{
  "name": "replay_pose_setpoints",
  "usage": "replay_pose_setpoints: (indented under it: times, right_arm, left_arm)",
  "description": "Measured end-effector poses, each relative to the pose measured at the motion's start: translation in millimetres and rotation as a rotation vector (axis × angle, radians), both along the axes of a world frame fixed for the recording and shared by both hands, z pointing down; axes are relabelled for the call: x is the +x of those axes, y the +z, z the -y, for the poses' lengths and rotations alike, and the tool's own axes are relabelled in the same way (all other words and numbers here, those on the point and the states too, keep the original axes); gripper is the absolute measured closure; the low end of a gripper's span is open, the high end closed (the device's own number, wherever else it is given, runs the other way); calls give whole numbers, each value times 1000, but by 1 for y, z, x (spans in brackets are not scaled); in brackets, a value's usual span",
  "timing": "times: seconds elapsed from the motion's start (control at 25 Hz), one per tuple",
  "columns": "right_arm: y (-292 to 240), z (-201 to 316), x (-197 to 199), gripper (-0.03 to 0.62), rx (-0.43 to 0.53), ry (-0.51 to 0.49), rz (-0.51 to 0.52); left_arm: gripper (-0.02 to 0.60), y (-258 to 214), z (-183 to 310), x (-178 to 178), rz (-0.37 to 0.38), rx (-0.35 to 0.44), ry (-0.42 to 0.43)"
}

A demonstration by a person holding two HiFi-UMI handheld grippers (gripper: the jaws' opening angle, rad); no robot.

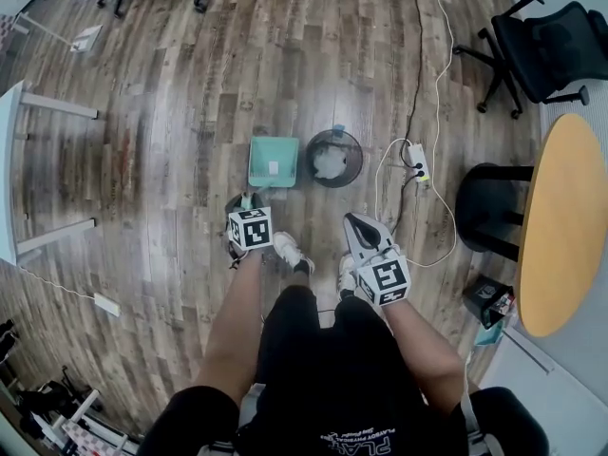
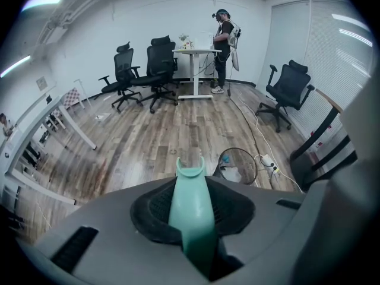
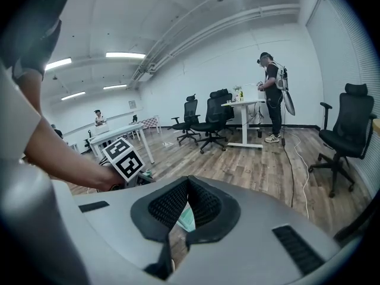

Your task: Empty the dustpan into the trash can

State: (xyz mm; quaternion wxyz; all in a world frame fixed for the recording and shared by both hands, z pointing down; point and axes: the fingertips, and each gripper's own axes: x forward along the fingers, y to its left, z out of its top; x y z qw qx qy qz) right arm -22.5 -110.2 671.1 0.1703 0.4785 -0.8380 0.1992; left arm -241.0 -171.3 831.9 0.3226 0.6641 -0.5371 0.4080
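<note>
- Our left gripper (image 1: 245, 203) has its jaws clamped on the handle of the teal dustpan (image 1: 273, 161), whose pan sits just left of the black wire trash can (image 1: 334, 157).
- Our right gripper (image 1: 355, 224) keeps its jaws together, empty.
- A power strip (image 1: 417, 162) lies on the wood-plank floor (image 1: 190, 112), right of the can.
- A round yellow table (image 1: 565, 221) stands far right.

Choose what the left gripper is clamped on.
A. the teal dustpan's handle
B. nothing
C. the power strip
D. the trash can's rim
A: in the left gripper view, the jaws of the left gripper press on the teal dustpan's handle, with the wire trash can beyond it.
</note>
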Motion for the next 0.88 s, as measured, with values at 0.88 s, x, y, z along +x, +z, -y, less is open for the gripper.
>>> replay_pose_setpoints:
  times: [0.88]
  right_arm:
    - [-42,-18,28,571,102,-27,10]
  left_arm:
    - [383,-140,-14,26,-31,331,-17]
